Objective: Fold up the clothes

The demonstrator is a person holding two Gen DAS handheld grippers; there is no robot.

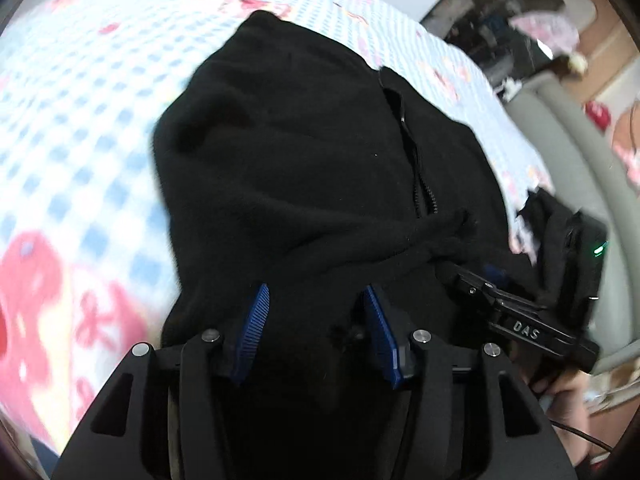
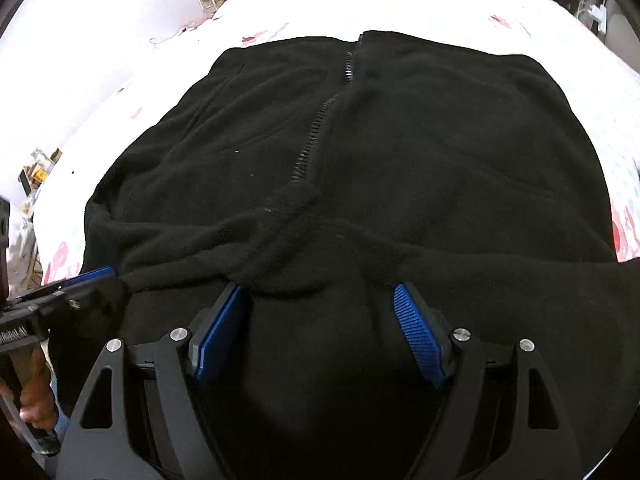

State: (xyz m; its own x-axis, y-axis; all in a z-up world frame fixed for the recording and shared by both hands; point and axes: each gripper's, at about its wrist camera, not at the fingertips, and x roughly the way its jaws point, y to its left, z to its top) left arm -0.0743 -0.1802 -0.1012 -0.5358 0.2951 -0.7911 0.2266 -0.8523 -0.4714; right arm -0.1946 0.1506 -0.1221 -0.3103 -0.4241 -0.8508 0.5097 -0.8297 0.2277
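Your black fleece zip-up jacket point(image 2: 400, 152) lies spread flat on the bed with the blue-checked, pink-printed sheet point(image 1: 80, 120). In the right wrist view its long axis follows the zipper point(image 2: 316, 128), running from about 6 o'clock near you up toward 12 o'clock at the far hem. In the left wrist view the same zipper point(image 1: 416, 160) slants from 5 toward 12 o'clock.

Your right gripper point(image 2: 320, 320) has its blue-padded fingers point(image 2: 416, 332) spread apart over a bunched fold at the jacket's near edge, grasping nothing. Your left gripper point(image 1: 316, 320) likewise has its fingers point(image 1: 256, 320) parted over the fleece, at 9 o'clock from the right one.
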